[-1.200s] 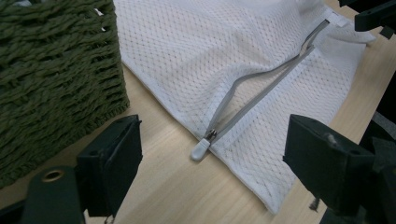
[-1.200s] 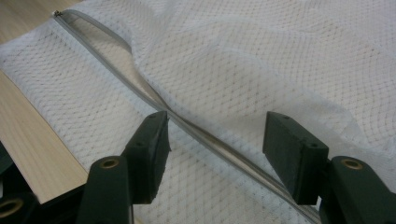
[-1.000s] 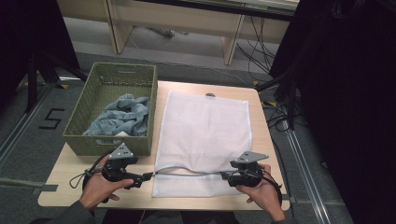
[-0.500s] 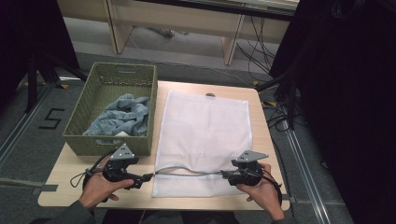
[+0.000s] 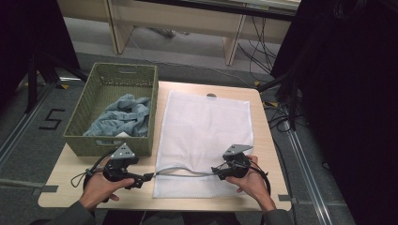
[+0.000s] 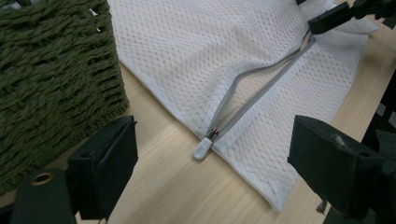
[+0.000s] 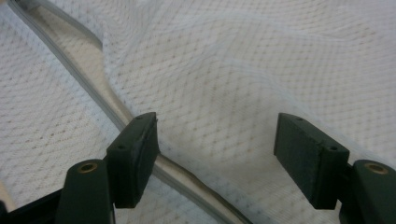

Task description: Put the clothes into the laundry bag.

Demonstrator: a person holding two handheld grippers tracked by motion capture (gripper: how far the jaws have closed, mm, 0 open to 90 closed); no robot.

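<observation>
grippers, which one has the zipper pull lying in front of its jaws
The left gripper: the white zipper pull lies on the table just ahead of its open jaws. The right gripper sits over the mesh bag.

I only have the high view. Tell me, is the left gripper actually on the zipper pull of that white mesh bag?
Observer: No. The left gripper is open, and the white zipper pull lies on the table between its jaws, untouched.
Operator: Is the zipper open?
Observer: Yes. Its two grey tapes part from the slider and run toward the right gripper.
Operator: What's the right gripper doing?
Observer: Its jaws have just been opening. They stand wide over the mesh bag, with mesh between them but not pinched.
</observation>
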